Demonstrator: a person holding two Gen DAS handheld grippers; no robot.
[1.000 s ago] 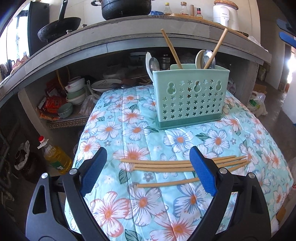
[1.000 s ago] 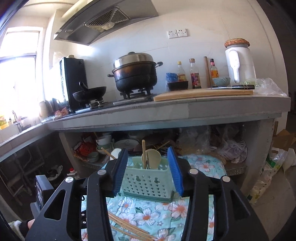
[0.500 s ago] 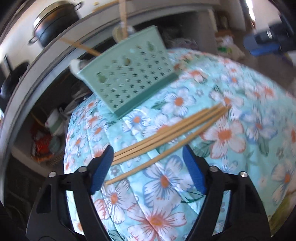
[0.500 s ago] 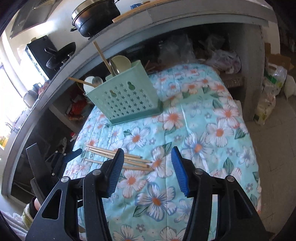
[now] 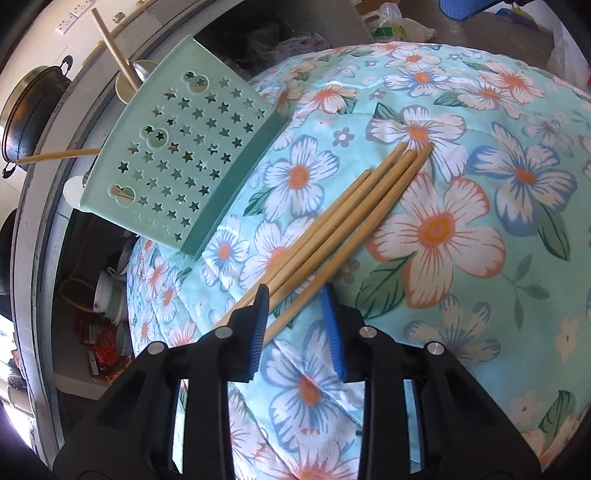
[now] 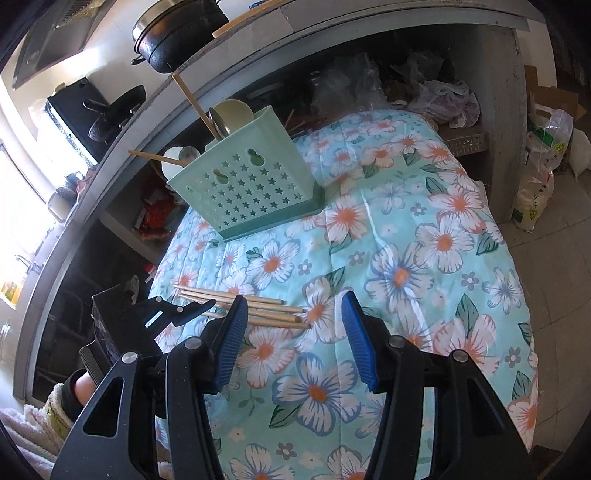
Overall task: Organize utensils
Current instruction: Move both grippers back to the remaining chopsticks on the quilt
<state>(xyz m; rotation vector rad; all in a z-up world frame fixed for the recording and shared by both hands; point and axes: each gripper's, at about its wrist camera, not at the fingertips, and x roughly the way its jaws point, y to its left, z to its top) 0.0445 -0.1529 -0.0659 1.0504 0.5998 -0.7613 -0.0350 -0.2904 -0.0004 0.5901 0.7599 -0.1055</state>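
Observation:
Several bamboo chopsticks (image 5: 351,214) lie side by side on the floral cloth (image 5: 461,240). My left gripper (image 5: 295,295) is low over their near ends and its jaws are closing. One stick runs between the blue pads and the others touch the left pad, with no squeeze visible. A mint-green utensil holder (image 5: 177,158) with star holes stands behind, holding chopsticks and spoons. In the right wrist view my right gripper (image 6: 294,300) hovers open and empty just above the chopsticks' (image 6: 258,314) far ends, facing the left gripper (image 6: 199,308) and the holder (image 6: 251,188).
A concrete counter (image 6: 332,22) with a black pot (image 6: 177,33) rises behind the cloth-covered table (image 6: 424,258). Bowls and packets (image 5: 110,295) fill the shelf under it. Plastic bags (image 6: 543,166) stand on the floor to the right. A person's sleeve (image 6: 55,406) shows at lower left.
My left gripper rolled, came down onto the chopsticks' near ends, and its jaws narrowed around them. My right gripper sank from facing the counter to hovering over the table.

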